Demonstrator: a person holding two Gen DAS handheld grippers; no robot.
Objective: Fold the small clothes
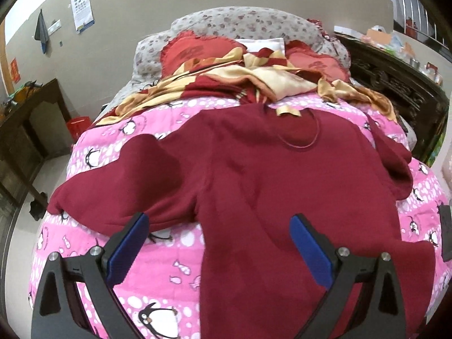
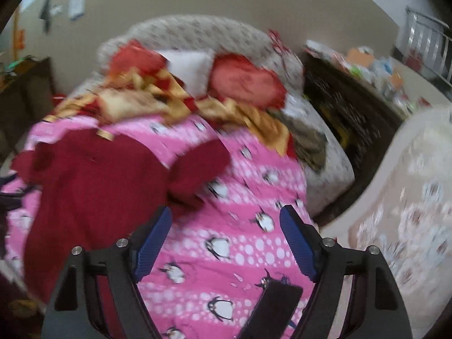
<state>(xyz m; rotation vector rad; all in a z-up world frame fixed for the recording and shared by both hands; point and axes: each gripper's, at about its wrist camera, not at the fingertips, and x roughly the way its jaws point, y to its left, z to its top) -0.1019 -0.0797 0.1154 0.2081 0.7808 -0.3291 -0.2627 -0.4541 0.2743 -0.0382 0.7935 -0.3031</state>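
The left gripper (image 1: pixel 219 247) hangs above the bed with its blue-padded fingers (image 1: pixel 128 248) spread wide and grasping nothing; between them lie the armpit and near side of a dark red fleece long-sleeved top (image 1: pixel 271 175). The top is spread flat, front down or up cannot be told, on a pink quilt printed with penguins and white dots (image 1: pixel 158 268), its round neckline toward the headboard and a gold label (image 1: pixel 288 110) at the collar. One sleeve runs out to the left edge of the quilt; the other is bunched at the right side.

The right gripper (image 2: pixel 226 243), seen in a blurred frame, is likewise released, its blue ribbed fingers (image 2: pixel 298 243) parted over bare pink quilt (image 2: pixel 248 254), just right of the top (image 2: pixel 93 197), whose right sleeve (image 2: pixel 197 163) lies crumpled ahead of the left finger. A flat black rectangular object (image 2: pixel 278 305) rests on the quilt between the gripper's arms.

Beyond the top, a rumpled gold-and-red satin cover (image 1: pixel 226 82) lies across the bed, with red heart-shaped cushions (image 1: pixel 195 50) and a white pillow (image 1: pixel 260 43) against a grey floral headboard (image 1: pixel 243 19). A dark carved wooden counter (image 1: pixel 395 84) cluttered with small items stands at right, a dark wooden cabinet (image 1: pixel 28 130) at left, an eye chart (image 1: pixel 82 4) on the wall.
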